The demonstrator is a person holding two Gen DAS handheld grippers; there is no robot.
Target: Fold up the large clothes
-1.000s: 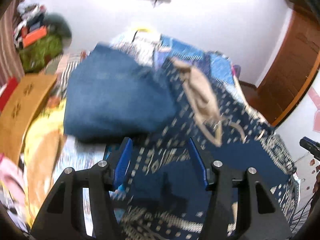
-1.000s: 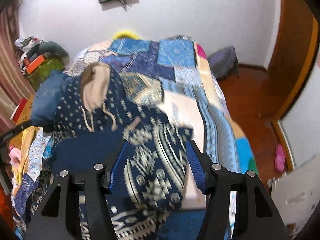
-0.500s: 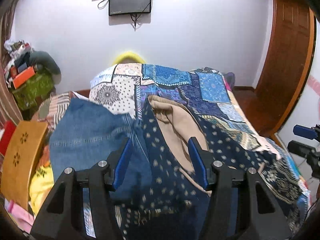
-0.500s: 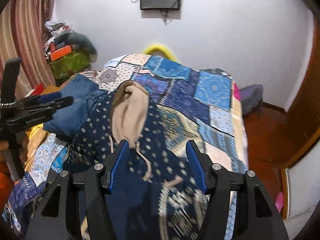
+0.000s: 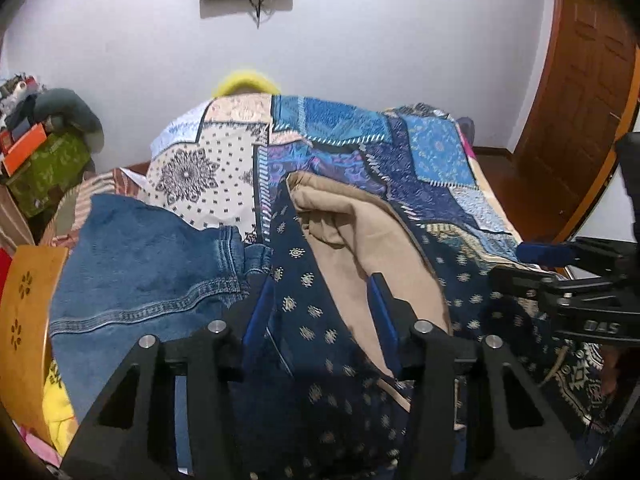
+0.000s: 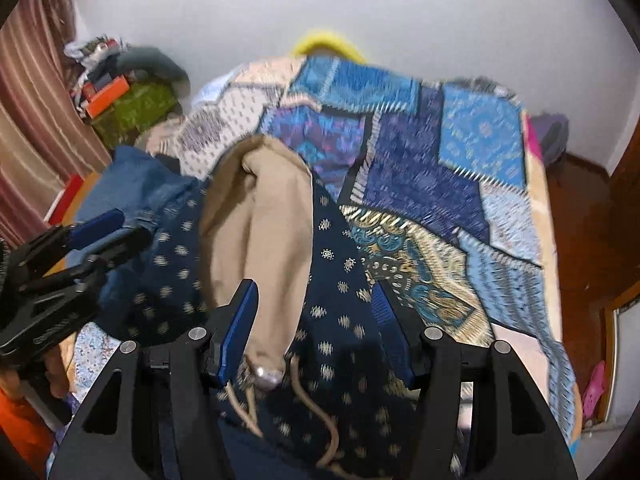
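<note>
A navy patterned hoodie (image 5: 316,320) with a tan-lined hood (image 5: 360,232) lies on the patchwork bed. It also shows in the right wrist view (image 6: 340,320), hood (image 6: 260,232) pointing away, drawstrings (image 6: 312,412) trailing near the camera. My left gripper (image 5: 320,312) is open, its fingers on either side of the hoodie's left hood edge. My right gripper (image 6: 312,316) is open over the hood's right edge and the navy cloth. Each gripper shows in the other's view: the right gripper (image 5: 560,276), the left gripper (image 6: 68,248).
Blue jeans (image 5: 152,272) lie left of the hoodie. The patchwork bedspread (image 5: 360,152) runs to the far wall. A wooden board (image 5: 24,320) and a pile of clutter (image 5: 44,148) stand at the left. A wooden door (image 5: 580,92) and floor are at the right.
Both grippers have come in lower and closer over the hood. The hoodie now sits between each pair of open fingers.
</note>
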